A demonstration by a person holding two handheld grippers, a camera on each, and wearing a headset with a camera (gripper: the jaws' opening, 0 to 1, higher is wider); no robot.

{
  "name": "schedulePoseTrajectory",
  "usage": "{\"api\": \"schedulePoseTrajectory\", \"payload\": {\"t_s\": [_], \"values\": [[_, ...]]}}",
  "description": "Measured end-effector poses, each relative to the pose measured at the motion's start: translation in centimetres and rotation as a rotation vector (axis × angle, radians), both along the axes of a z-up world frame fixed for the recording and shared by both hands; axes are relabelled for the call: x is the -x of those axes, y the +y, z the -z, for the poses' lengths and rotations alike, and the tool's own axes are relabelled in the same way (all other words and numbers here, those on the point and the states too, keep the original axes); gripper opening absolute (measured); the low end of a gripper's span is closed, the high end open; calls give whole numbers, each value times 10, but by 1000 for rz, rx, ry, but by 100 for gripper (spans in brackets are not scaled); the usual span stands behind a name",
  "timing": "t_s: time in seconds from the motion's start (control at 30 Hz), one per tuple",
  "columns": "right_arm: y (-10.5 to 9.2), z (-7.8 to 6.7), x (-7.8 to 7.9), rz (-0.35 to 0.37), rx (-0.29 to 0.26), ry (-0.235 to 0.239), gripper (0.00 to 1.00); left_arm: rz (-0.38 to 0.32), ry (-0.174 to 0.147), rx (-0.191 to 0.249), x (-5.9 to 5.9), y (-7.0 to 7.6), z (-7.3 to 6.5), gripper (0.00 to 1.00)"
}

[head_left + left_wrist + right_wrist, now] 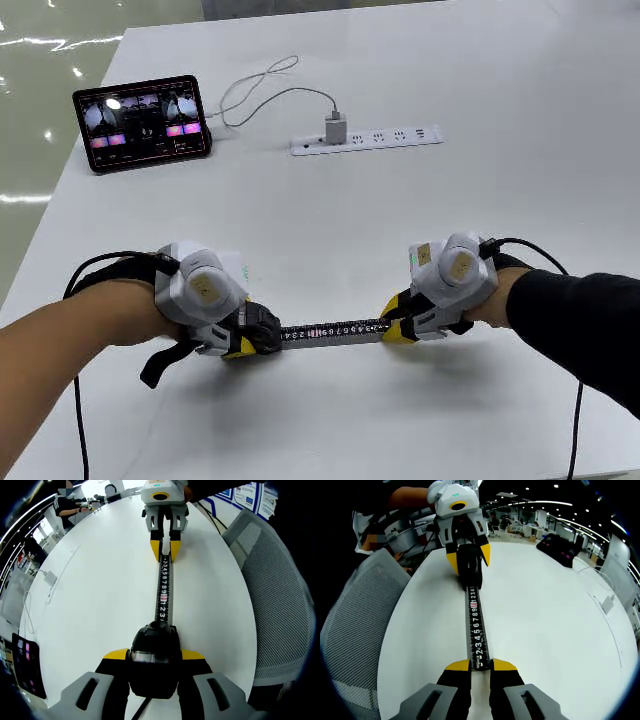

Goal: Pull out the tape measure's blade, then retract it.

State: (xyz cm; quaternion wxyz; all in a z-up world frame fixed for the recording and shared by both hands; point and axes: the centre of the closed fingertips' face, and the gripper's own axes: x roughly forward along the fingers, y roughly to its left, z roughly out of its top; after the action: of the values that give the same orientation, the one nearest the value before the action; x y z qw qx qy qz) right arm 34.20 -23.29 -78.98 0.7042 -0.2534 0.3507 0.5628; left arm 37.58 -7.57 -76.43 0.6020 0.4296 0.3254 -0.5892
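Crosswise, case [262,328] left, blade [335,331] pointing right

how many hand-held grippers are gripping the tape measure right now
2: the left hand-held gripper clamps the case, the right hand-held gripper pinches the blade near its tip.

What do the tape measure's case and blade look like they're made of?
Case: black with a dull, slightly grippy look and a shinier panel on top, probably moulded plastic, perhaps rubber-coated. Blade: a thin, dark, stiff-looking strip with white printed numerals, lying straight; likely painted steel, though the pictures cannot confirm it.
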Motion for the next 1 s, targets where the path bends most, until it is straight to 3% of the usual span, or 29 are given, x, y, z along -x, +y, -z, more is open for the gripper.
{"api": "schedulePoseTrajectory", "payload": {"t_s": [1.0], "values": [[-26, 1, 0, 27, 12, -1, 9, -9, 1, 2, 0, -1, 0, 31]]}}
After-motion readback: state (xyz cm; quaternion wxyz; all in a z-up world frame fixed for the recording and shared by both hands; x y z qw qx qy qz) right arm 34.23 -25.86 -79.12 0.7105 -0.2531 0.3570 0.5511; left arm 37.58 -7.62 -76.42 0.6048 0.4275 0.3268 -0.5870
